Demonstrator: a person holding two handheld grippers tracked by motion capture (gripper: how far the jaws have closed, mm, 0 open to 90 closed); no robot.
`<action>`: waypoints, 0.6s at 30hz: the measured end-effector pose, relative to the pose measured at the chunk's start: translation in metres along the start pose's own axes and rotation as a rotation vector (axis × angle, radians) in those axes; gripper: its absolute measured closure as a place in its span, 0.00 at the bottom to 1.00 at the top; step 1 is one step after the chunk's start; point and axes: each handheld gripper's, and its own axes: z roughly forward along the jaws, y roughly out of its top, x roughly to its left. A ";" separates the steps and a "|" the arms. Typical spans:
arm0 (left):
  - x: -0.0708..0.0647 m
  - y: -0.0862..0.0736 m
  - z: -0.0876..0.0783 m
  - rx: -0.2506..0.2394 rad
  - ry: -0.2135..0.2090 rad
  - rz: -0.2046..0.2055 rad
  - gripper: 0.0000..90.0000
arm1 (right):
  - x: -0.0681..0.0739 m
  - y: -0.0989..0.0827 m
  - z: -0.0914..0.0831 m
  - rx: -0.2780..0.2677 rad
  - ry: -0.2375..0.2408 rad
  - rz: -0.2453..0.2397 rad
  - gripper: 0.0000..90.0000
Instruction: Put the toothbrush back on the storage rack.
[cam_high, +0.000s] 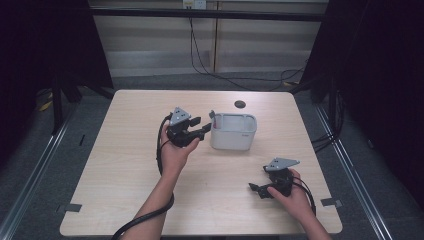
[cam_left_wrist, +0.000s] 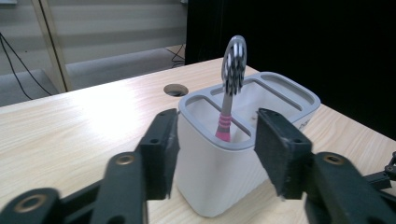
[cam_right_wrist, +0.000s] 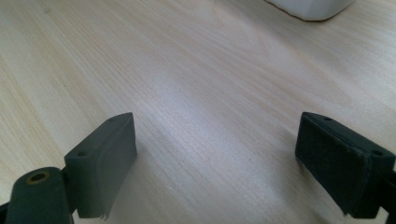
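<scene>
A white holder (cam_high: 234, 137) with several compartments stands a little right of the table's middle. A toothbrush (cam_high: 212, 118) with a pink-banded handle stands upright in its left end compartment, head up (cam_left_wrist: 233, 65). My left gripper (cam_high: 204, 126) is held just left of the holder (cam_left_wrist: 210, 186), level with its rim, pointing at it. Its jaws stand apart with nothing pressed between them (cam_left_wrist: 217, 144); the brush is beyond the pads. My right gripper (cam_high: 257, 190) rests low near the table's front right, open wide over bare wood (cam_right_wrist: 217, 154).
The light wooden table (cam_high: 130, 150) has a round cable hole (cam_high: 240, 104) behind the holder. Dark curtains hang at both sides and cables lie on the floor beyond the far edge. A corner of the holder (cam_right_wrist: 310, 7) shows at the top of the right gripper view.
</scene>
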 end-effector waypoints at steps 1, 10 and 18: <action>0.000 0.000 -0.001 0.003 0.002 0.003 0.51 | 0.000 0.000 0.000 0.000 0.000 0.000 0.14; 0.003 -0.001 -0.007 0.013 0.003 0.006 0.39 | 0.000 0.000 0.000 0.000 0.000 0.001 0.13; 0.007 -0.003 -0.012 0.028 -0.010 0.020 0.29 | 0.000 0.000 0.000 0.000 0.000 0.001 0.14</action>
